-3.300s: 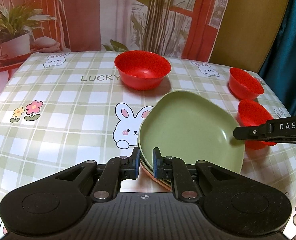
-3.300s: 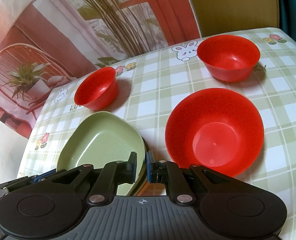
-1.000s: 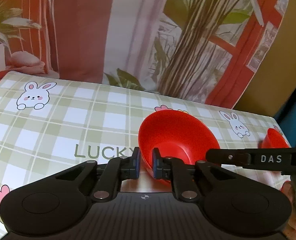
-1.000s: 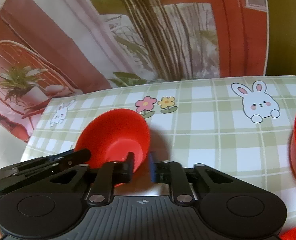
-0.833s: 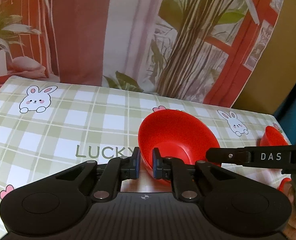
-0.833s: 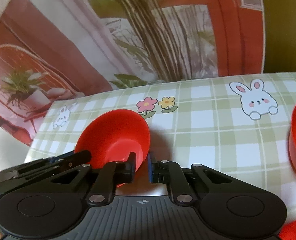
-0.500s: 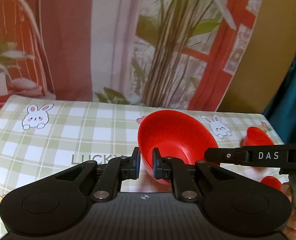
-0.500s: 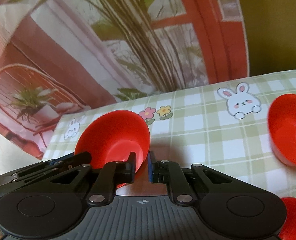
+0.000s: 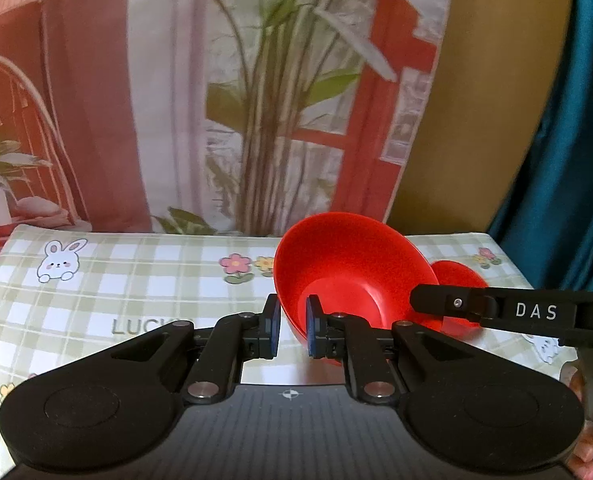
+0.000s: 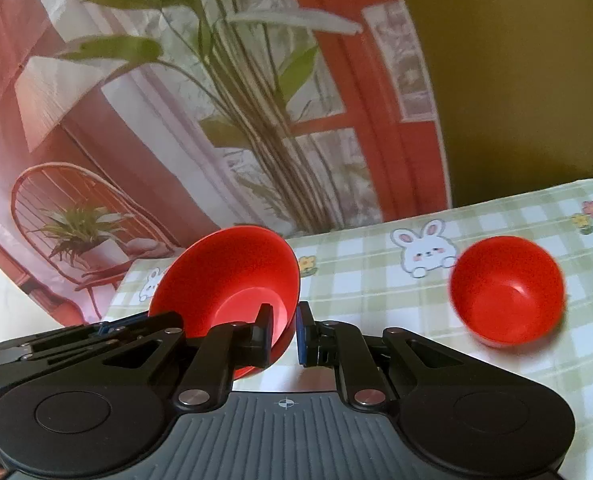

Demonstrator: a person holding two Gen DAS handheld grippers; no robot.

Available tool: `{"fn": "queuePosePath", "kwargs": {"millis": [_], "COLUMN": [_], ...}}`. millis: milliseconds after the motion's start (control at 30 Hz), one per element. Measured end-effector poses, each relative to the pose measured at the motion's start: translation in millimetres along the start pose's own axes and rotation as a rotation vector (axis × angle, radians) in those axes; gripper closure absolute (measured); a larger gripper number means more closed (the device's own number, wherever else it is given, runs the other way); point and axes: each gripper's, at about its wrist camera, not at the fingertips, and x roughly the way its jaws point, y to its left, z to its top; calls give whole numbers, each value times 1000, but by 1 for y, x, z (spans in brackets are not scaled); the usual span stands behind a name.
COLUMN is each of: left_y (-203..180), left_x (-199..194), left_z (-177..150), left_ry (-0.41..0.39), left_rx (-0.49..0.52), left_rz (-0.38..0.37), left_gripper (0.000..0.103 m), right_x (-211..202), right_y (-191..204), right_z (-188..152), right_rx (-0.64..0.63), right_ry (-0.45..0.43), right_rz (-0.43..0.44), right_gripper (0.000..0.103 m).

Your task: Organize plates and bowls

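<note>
Angling downward, left gripper and right gripper each clamp opposite rims of the red bowl, tilted, mouth facing frame-left.

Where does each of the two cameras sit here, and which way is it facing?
Left wrist: on the left gripper, facing the backdrop; it grips the big red bowl; right gripper alongside, a hand at the corner.
Right wrist: on the right gripper, gripping the same bowl; smaller bowl on the table.
Shared: the held bowl.
</note>
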Motion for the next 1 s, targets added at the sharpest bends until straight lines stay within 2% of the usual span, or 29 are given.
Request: {"fn": "queuePosePath", "kwargs": {"millis": [567,700,1000], "left_y": [-83,-98,-111], "left_x": [0,11,30], "left_z": [-33,-43,-57], "left_ry": [70,111,171], "left_rx": [38,75,103], "left_rz": [-112,-117,-107], "left_gripper": [89,89,89], "right_x": [-68,-72,-68], "right_y": [-91,-111,-135], "right_z": [-59,-72,-90], "right_rx": [123,192,232], "right_ry": [-46,-53,-22], "right_rz": [-67,-76,-75], "right_gripper": [90,90,90]}}
